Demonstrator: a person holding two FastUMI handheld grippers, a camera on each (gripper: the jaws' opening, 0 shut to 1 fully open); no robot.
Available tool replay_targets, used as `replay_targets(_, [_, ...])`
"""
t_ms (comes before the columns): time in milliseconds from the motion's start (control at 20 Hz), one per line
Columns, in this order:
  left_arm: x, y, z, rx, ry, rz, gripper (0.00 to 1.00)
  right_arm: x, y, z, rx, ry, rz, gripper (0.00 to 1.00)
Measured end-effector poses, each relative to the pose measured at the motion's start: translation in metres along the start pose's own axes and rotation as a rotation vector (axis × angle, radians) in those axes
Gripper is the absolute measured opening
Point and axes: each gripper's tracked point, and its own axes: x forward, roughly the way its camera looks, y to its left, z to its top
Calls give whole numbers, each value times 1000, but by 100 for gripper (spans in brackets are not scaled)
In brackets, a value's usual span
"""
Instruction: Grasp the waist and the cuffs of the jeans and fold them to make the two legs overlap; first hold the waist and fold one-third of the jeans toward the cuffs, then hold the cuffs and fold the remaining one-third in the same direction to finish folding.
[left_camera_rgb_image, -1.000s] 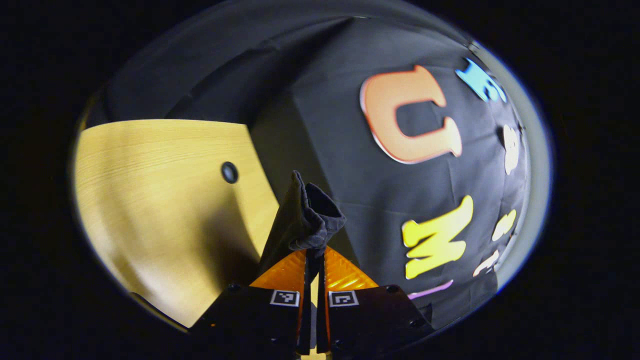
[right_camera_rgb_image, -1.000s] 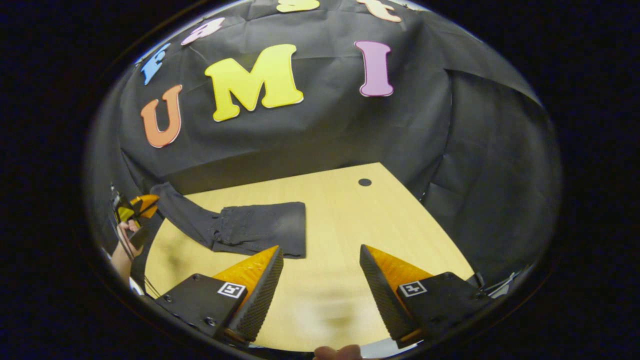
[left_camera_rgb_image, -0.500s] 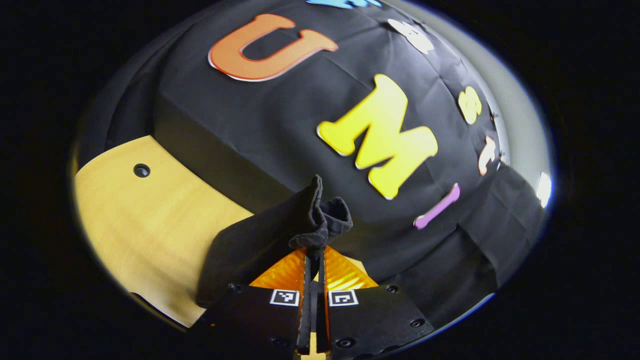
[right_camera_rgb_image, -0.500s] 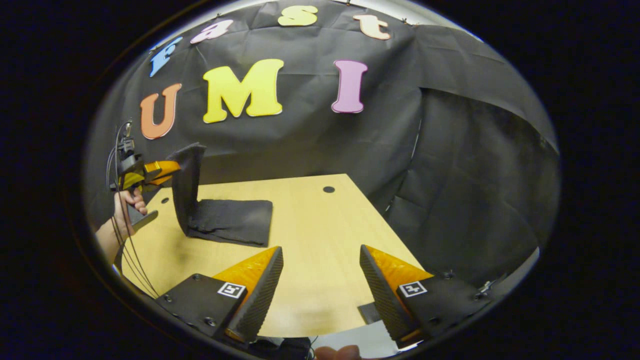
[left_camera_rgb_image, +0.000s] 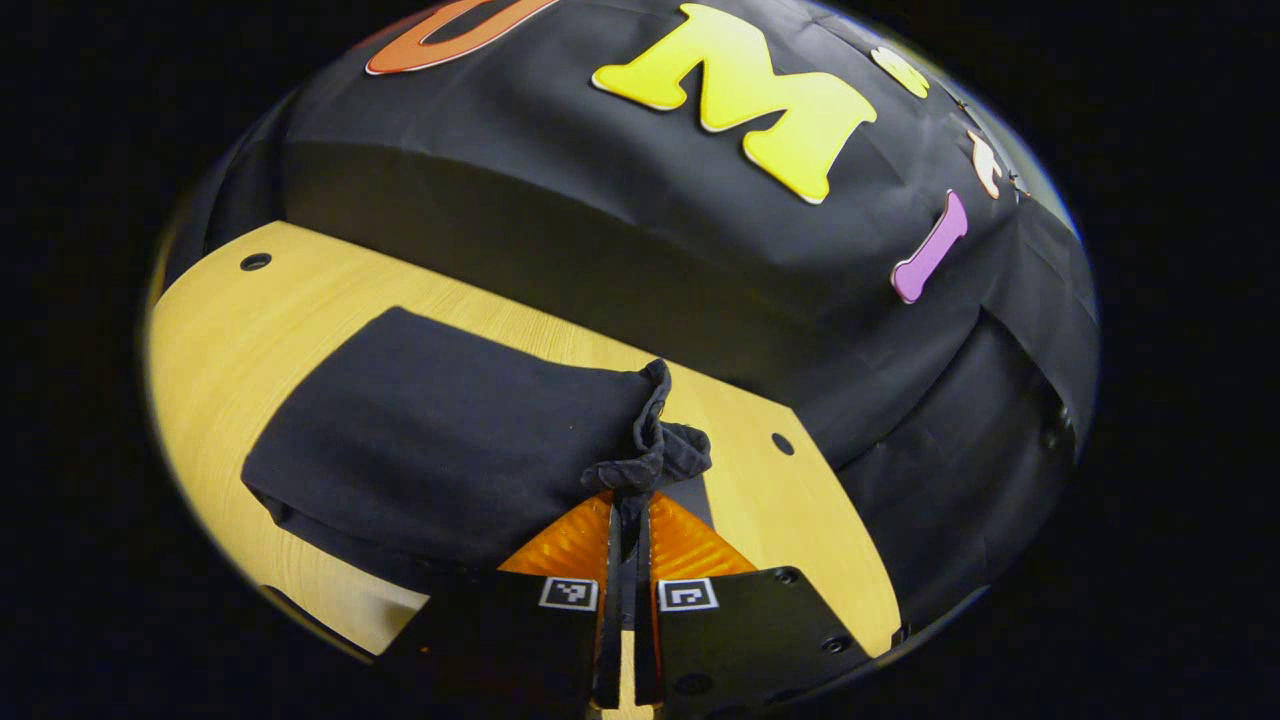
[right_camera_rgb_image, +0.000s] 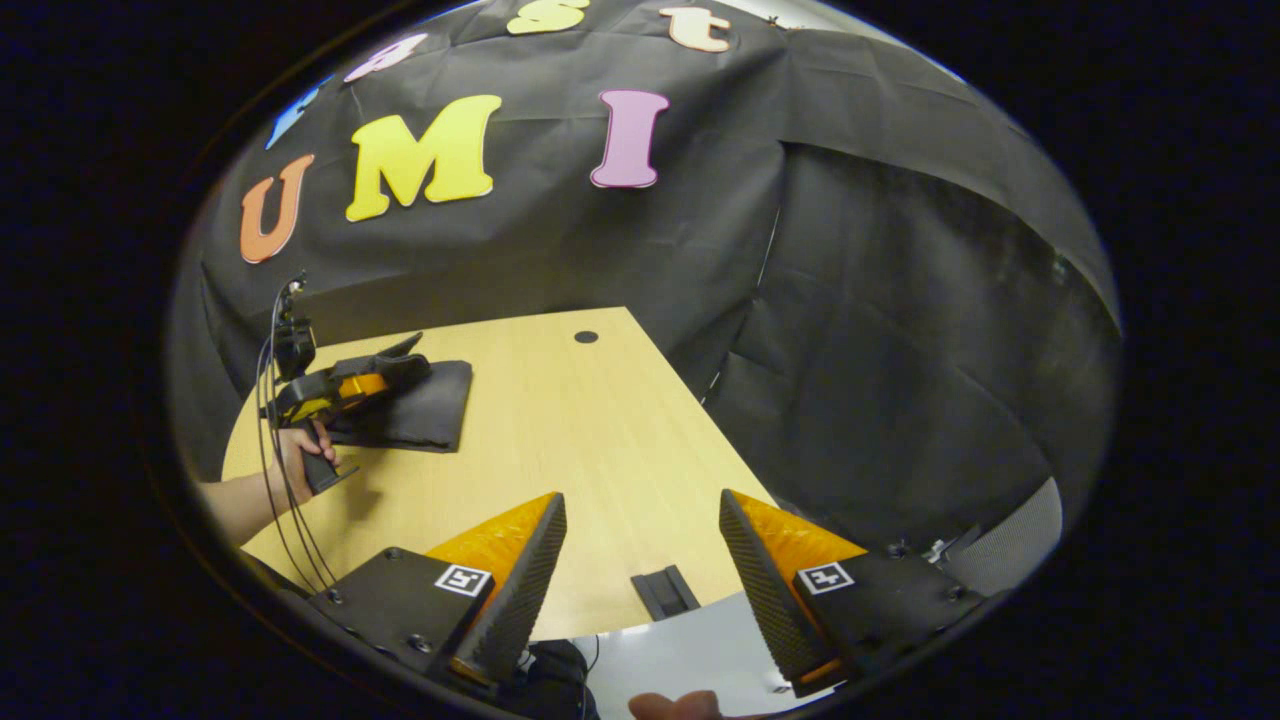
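Observation:
The dark jeans (left_camera_rgb_image: 440, 440) lie as a folded bundle on the light wooden table (left_camera_rgb_image: 240, 330). My left gripper (left_camera_rgb_image: 628, 500) is shut on the bunched cuff end (left_camera_rgb_image: 650, 455), held just above the folded stack. In the right gripper view the same jeans (right_camera_rgb_image: 425, 405) show far off at the table's left side, with the left gripper (right_camera_rgb_image: 340, 390) and the hand (right_camera_rgb_image: 295, 455) holding it over them. My right gripper (right_camera_rgb_image: 640, 560) is open with nothing between its fingers, back near the table's front edge.
The table has small round holes (left_camera_rgb_image: 782, 443) (left_camera_rgb_image: 255, 262) near its corners and another hole (right_camera_rgb_image: 586, 337) at the far side. A small dark clip (right_camera_rgb_image: 665, 592) sits at the table's front edge. Black cloth walls surround the table on all sides.
My left gripper has carried the cuffs up and over, lowering them onto the folded part; the raised leg now lies flat. My right gripper has drawn back toward the front edge, still open.

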Motion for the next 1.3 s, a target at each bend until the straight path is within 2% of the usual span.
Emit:
replay_targets(50, [7, 5, -9, -13, 19, 14, 11, 2, 1, 0, -1, 3, 6, 95])
replay_targets(150, [11, 12, -17, -23, 31, 30, 18, 8, 7, 1, -13, 6, 24, 92])
replay_targets(250, [12, 9, -19, -10, 37, 32, 21, 15, 16, 7, -26, 5, 48, 92])
replay_targets(300, [12, 6, -19, 27, 42, 39, 36, 19, 26, 13, -29, 4, 69, 93])
replay_targets(350, [8, 5, -17, 56, 43, 53, 43, 21, 32, 17, -31, 1, 84, 92])
replay_targets(450, [-3, -6, -12, 136, 38, 42, 48, 23, 47, 24, -53, -8, 116, 92])
replay_targets(600, [-24, -17, 7, 250, -3, 36, 100, 23, 70, 41, -69, -42, 164, 92])
replay_targets(650, [-33, -20, 16, 263, -25, 30, 100, 22, 78, 48, -75, -60, 182, 92])
replay_targets(900, [-122, -28, 122, 332, -243, 58, 99, 22, 161, 120, -71, -204, 302, 95])
replay_targets(1000, [-165, -31, 170, 352, -342, 95, 99, 15, 192, 155, -89, -289, 340, 95])
replay_targets(1150, [-265, -34, 247, 366, -498, 160, 98, -9, 242, 215, -83, -470, 374, 92])
replay_targets(1300, [-322, -32, 274, 390, -572, 208, 98, -33, 273, 235, -56, -552, 413, 92])
